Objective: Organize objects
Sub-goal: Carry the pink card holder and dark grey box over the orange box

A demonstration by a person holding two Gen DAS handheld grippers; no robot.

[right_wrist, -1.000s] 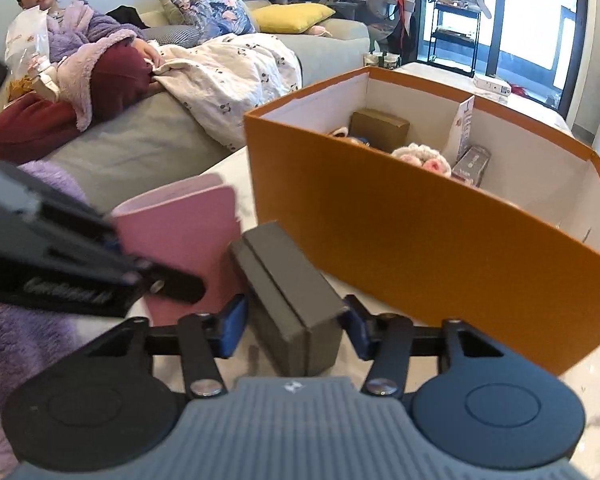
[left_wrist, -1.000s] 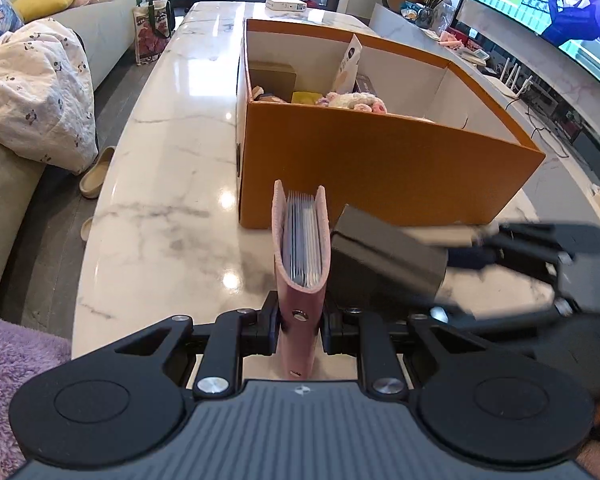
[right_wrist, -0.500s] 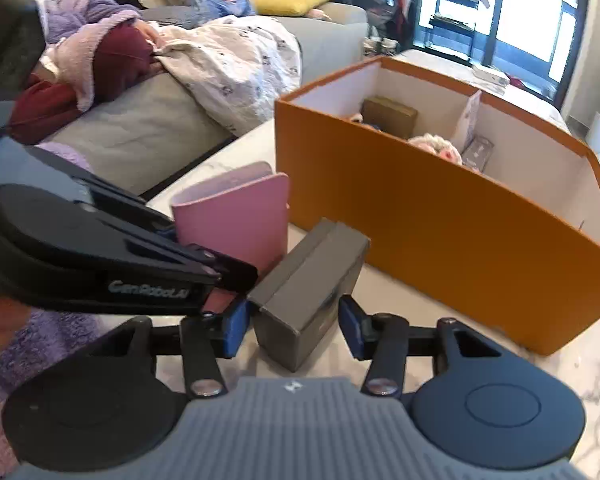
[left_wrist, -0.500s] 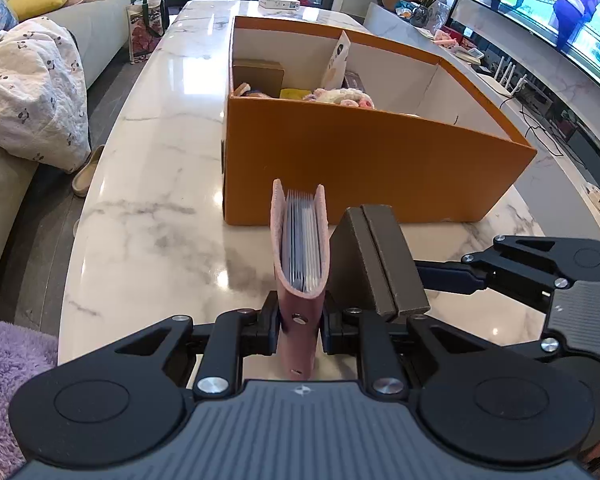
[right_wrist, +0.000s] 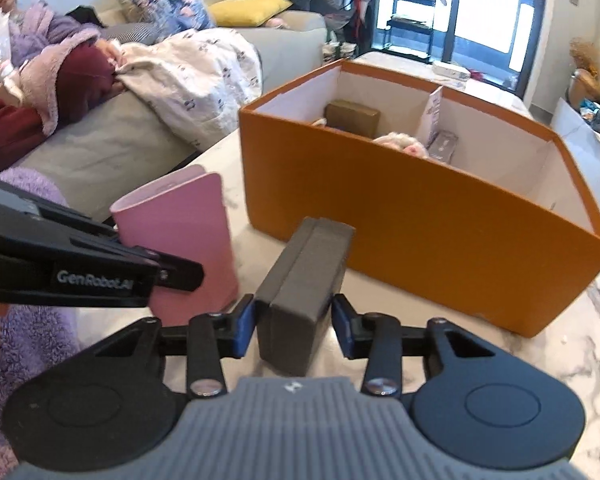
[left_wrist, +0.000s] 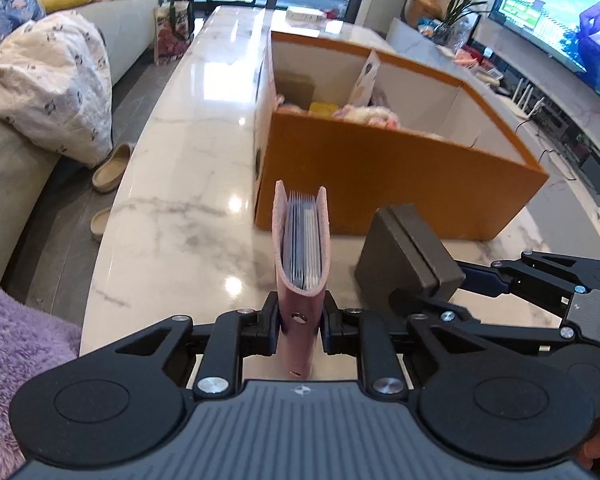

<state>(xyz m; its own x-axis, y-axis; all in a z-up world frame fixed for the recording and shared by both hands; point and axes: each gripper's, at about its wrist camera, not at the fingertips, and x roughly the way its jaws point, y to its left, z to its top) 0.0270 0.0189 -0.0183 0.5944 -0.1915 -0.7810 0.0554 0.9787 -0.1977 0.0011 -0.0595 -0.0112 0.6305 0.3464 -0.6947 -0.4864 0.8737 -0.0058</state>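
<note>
The left tongs [left_wrist: 300, 320] are clamped on a pink card holder [left_wrist: 302, 248], and the right tongs [right_wrist: 294, 326] are clamped on a dark grey box [right_wrist: 304, 280]. The pink card holder stands up tall with its open edge facing the orange box [left_wrist: 380, 184], so you can see the thin sheets packed inside it. It is held low by its closed end, near the little metal snap, and I think that keeps the pages from flopping out. The dark grey box is tipped a bit and is held by its two flat sides, which looks like a good firm way to carry it. Both things are just in front of the orange box, on the near side of it, above the marble worktop [left_wrist: 188, 184]. They are not in the orange box yet. I think they are held up side by side so they can go over the near wall and down inside. The orange box has a white card [right_wrist: 432, 114] standing in the middle that splits it into two parts. A brown box [right_wrist: 354, 118] and something pink and fluffy [right_wrist: 400, 142] are already inside. The arm of the left tongs has white letters that say "GenRobot.AI" [right_wrist: 94, 280]. The white card has small print on it, but it is too tiny to read.
</note>
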